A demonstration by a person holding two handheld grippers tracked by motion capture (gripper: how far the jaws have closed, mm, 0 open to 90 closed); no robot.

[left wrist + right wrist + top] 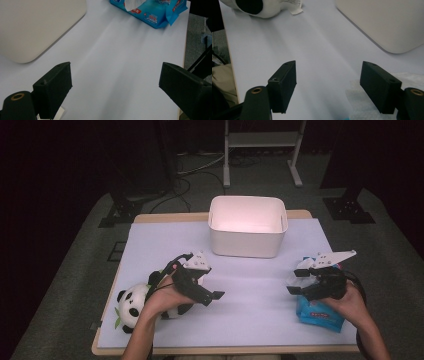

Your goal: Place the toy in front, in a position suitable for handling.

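**Both grippers poised above their objects**

The left gripper (212,296) hovered over the black-and-white plush panda (134,306), the right gripper (294,285) over the blue plastic wipes packet (320,315); both jaws stood wide, holding nothing. A sound pick would probably centre each object between the jaws before closing, then carry it to the white plastic bin (247,226) on the pale surface (250,295).

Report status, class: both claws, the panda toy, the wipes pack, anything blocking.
Left claw open, empty. Right claw open, over blue plastic wipes pack. Black-and-white plush panda beside left hand. Nothing blocking white plastic bin.
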